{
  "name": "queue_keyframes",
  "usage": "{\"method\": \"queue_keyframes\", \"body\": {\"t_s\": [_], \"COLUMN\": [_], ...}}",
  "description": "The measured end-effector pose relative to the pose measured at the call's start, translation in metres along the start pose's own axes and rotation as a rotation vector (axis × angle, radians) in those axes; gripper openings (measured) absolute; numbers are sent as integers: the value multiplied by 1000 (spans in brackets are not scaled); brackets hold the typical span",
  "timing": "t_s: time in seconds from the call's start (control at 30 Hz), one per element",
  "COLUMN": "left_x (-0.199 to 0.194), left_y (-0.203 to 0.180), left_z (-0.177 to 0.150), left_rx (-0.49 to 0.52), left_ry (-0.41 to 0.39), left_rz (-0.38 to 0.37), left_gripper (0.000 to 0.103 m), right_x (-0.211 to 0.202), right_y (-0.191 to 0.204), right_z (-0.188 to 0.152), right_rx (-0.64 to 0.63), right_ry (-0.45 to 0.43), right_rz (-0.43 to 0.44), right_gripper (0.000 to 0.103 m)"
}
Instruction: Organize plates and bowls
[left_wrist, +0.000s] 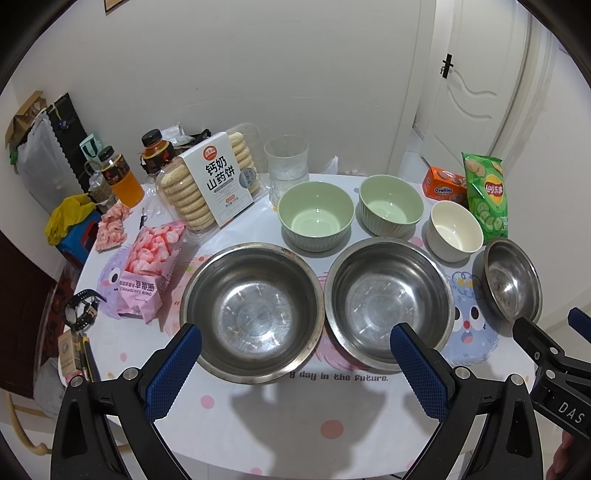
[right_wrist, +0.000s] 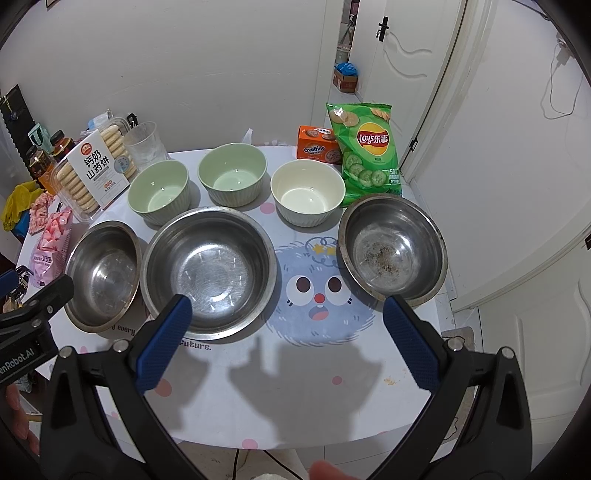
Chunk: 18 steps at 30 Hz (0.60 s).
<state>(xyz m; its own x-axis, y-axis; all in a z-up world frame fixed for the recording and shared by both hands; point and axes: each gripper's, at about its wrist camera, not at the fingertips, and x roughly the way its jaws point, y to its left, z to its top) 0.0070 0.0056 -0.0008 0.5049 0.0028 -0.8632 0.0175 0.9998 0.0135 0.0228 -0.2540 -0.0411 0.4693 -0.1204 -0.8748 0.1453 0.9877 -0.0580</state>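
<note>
Three steel bowls stand in a front row on the table: left (left_wrist: 251, 314) (right_wrist: 103, 277), middle (left_wrist: 388, 299) (right_wrist: 208, 271), right (left_wrist: 511, 280) (right_wrist: 393, 247). Behind them stand two green bowls (left_wrist: 316, 214) (left_wrist: 390, 205) (right_wrist: 159, 191) (right_wrist: 232, 173) and a white bowl (left_wrist: 455, 230) (right_wrist: 307, 191). My left gripper (left_wrist: 295, 350) is open and empty, above the table's front edge before the left and middle steel bowls. My right gripper (right_wrist: 288, 325) is open and empty, between the middle and right steel bowls.
A biscuit box (left_wrist: 218, 177), a glass (left_wrist: 286, 166), drink bottles (left_wrist: 120, 177), a pink snack bag (left_wrist: 147, 266), an Ovaltine box (right_wrist: 319, 147) and a Lay's bag (right_wrist: 369, 147) stand along the back and left. A watch (left_wrist: 83, 308) lies at the left edge.
</note>
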Motion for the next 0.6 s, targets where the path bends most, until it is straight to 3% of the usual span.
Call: {"method": "queue_keyframes", "body": {"t_s": [0.6], "left_x": [14], "left_y": [7], "left_z": [-4], "left_rx": [-17], "left_ry": [30], "left_rz": [-13], "left_gripper": [103], "right_x": [4], "right_y": [4], "right_z": [0], "right_rx": [-10], "right_ry": [21], "right_rz": [26], "right_gripper": [103]}}
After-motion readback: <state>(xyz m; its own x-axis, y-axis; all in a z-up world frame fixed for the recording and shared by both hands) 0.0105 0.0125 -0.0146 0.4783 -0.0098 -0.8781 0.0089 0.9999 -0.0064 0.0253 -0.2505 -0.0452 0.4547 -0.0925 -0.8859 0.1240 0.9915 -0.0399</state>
